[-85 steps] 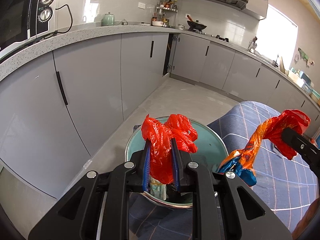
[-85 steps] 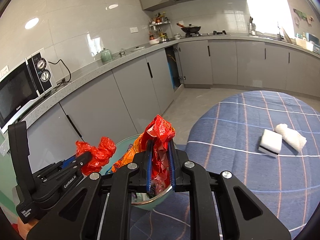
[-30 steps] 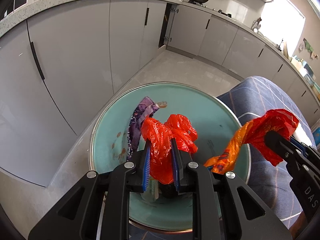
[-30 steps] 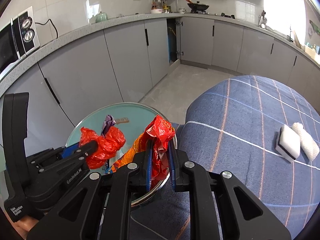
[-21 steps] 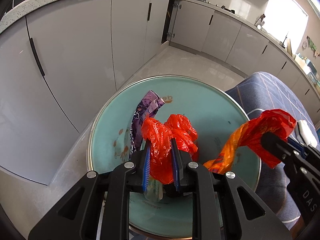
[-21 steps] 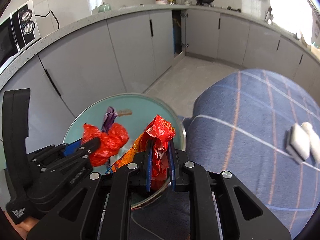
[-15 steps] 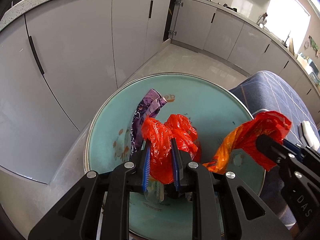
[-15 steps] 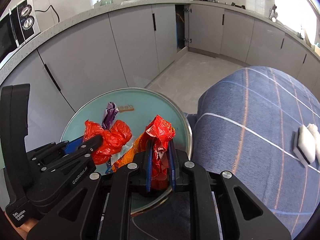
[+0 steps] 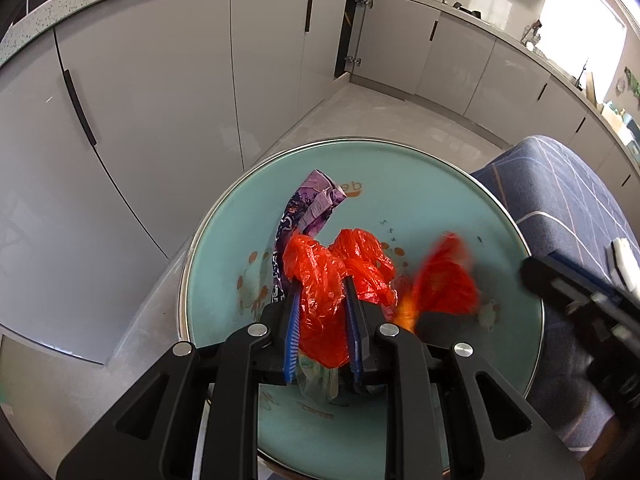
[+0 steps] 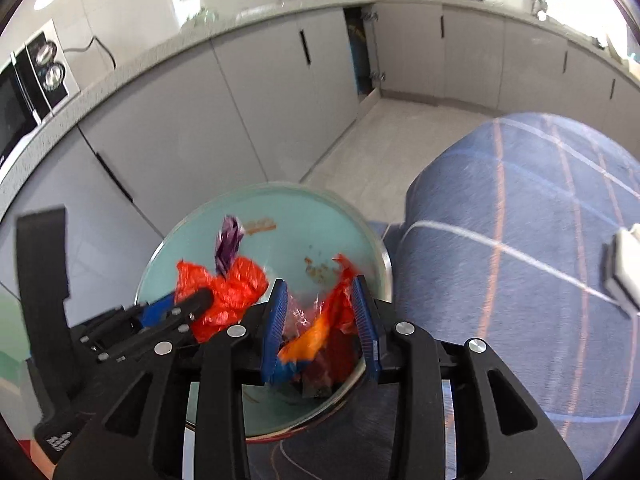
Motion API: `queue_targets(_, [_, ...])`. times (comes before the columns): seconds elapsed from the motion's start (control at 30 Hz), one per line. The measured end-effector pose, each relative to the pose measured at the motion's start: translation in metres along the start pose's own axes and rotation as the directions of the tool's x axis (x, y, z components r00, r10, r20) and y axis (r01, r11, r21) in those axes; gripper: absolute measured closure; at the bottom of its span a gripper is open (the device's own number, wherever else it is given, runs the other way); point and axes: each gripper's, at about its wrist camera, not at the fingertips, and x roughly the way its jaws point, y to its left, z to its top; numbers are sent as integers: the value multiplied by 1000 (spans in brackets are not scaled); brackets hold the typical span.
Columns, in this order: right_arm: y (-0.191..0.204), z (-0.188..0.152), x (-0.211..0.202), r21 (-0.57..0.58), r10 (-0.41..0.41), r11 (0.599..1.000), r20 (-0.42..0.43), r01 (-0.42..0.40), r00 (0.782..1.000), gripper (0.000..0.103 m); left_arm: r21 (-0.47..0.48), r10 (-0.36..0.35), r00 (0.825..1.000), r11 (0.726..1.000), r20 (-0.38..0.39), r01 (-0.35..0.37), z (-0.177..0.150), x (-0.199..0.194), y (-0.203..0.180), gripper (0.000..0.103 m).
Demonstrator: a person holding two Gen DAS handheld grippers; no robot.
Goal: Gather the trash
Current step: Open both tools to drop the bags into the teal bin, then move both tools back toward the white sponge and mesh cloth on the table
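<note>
1. Left gripper (image 9: 322, 312): your blue-padded fingers (image 9: 291, 332) are clenched on a red bag (image 9: 320, 296). The crumpled bag bulges above the pads, over the bin (image 9: 224, 248). Seen from the right wrist, the same gripper (image 10: 200, 300) sits at lower left with the red bag (image 10: 228, 288) at its tip.

2. Right gripper (image 10: 320, 320): your fingers (image 10: 276, 320) are spread apart and grasp nothing. An orange-red wrapper (image 10: 320, 328) hangs loose between the pads, blurred, above the bin (image 10: 280, 208). From the left wrist, the wrapper (image 9: 444, 280) is a red-orange smear over the right half of the bin; your right gripper (image 9: 580, 292) stands apart to its right, also blurred.

3. Bin: round, teal inside, with a metal rim, just beside the bench (image 10: 540, 240). A purple wrapper (image 9: 308, 208) stands against the inner wall behind the red bag; from the right wrist it (image 10: 228, 244) shows just above the bag. More scraps lie under your fingers, too hidden to name.

4. Bench: covered in a blue checked cloth (image 9: 560, 184). A white sponge (image 10: 624, 264) with a dark underside lies on it, well apart from the bin.

5. Surroundings: grey cabinets (image 9: 160, 80) along the wall, a microwave (image 10: 24, 96) on the worktop at far left.
</note>
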Motion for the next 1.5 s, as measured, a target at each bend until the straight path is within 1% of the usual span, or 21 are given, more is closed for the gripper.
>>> queue_targets(0.1, [-5,1,-17,21,-21,1000,49,20,999,68,8,3,1000,1000,-1,-3,-1,-3,-4,81])
queue_targets(0.17, [-9,0,-26,38,-23,999,67,21,997,68,17,11,1000,1000,0,-11,-3,-6,-6,80])
queue_targets(0.23, [-13,-2,-34,54,-29,998,83,24,996,68,25,25,1000,999,-1,-25,-2,-9,-8,66])
queue_targets(0.27, [-15,-1,-38,61,-33,998,89,27,996,68,27,44,999,999,9,-44,-3,-13,-9,51])
queue_targets(0.3, [-18,-3,-42,71,-36,997,96,29,995,68,27,56,998,998,19,-57,-3,-16,-10,43])
queue_targets(0.33, [-19,-4,-45,76,-37,997,99,29,994,68,30,73,997,997,37,-74,-3,-21,-11,41])
queue_targets(0.37, [-20,-5,-48,81,-37,996,102,29,994,68,33,78,996,996,45,-79,-3,-24,-11,37])
queue_targets(0.4, [-23,-7,-52,88,-39,996,107,30,993,68,34,82,995,996,50,-84,-3,-28,-12,27])
queue_targets(0.43, [-24,-8,-54,92,-41,995,110,31,993,66,30,88,995,996,54,-90,-3,-31,-13,21])
queue_targets(0.47, [-26,-9,-59,100,-43,994,116,31,992,60,19,100,993,995,65,-101,-2,-35,-14,14])
queue_targets(0.5, [-28,-11,-62,104,-46,994,122,33,991,57,12,106,992,994,76,-107,-3,-40,-15,10])
queue_targets(0.57, [-30,-14,-67,107,-56,993,133,42,990,53,6,101,991,995,85,-102,-4,-47,-16,7])
queue_targets(0.67, [-39,-19,-76,129,-73,990,147,54,986,50,23,104,989,994,102,-107,-6,-55,-23,7])
queue_targets(0.83, [-63,-26,-94,179,-109,981,164,80,980,50,65,97,987,992,125,-106,-8,-66,-43,7])
queue_targets(0.97, [-83,-32,-104,201,-139,974,166,105,976,50,84,75,988,993,133,-86,-10,-72,-62,7])
queue_targets(1.07, [-98,-38,-111,224,-162,967,163,124,973,50,118,60,989,990,136,-77,-13,-74,-80,6])
queue_targets(1.23, [-132,-49,-123,278,-217,946,155,169,964,50,160,42,990,985,132,-63,-15,-76,-106,6])
queue_targets(1.5, [-185,-64,-143,351,-310,904,147,244,939,50,246,-31,993,969,118,1,-19,-73,-152,6])
